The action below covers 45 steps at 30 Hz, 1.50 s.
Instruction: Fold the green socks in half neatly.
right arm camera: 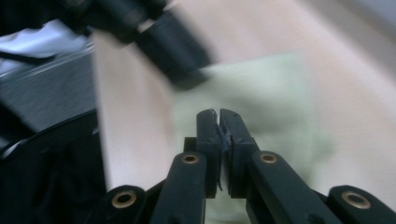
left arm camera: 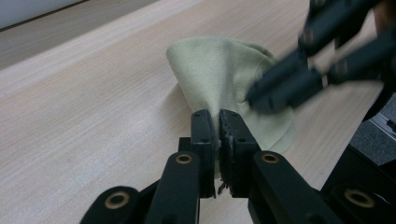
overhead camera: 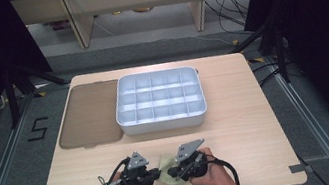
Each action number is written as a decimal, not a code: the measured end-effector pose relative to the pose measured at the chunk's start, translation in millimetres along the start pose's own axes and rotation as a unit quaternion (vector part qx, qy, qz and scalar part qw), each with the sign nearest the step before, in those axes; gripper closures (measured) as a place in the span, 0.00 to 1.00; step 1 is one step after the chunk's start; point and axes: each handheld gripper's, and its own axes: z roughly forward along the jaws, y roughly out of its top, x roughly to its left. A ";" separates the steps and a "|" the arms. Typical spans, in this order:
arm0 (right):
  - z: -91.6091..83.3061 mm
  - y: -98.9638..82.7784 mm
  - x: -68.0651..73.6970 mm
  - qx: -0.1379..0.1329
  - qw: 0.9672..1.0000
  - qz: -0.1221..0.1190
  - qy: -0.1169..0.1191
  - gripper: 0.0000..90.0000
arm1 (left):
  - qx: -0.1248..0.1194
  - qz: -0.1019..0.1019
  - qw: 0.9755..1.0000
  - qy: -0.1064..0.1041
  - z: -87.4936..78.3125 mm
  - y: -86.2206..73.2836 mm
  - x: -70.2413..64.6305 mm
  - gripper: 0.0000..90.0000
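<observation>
One brown flat lid (overhead camera: pixel 89 114) is lying at the left of the wooden table (overhead camera: pixel 239 125), just beside one white compartment tray (overhead camera: pixel 160 100) sitting at the table's middle rear; the tray is showing three rows of five cells, fifteen in all, contents not discernible. One pale green cloth (overhead camera: pixel 169 171) is resting at the near edge of the table, bunched up between the two tools. Two hands are entering from the bottom edge. The left gripper (overhead camera: pixel 157 174) is clenching a fold of the cloth (left arm camera: pixel 219 79), jaws pressed together on the fabric in its own view. The right gripper (overhead camera: pixel 171 174) is likewise pinching the cloth (right arm camera: pixel 261 102), jaws nearly meeting with fabric between them. The two tips are sitting close together over the cloth, one gripper at each side
</observation>
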 end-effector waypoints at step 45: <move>-12.2 -23.8 -18.4 0.026 0.998 0.056 -0.027 0.96 | -0.029 0.045 0.999 -0.003 -5.7 13.0 -24.9 0.92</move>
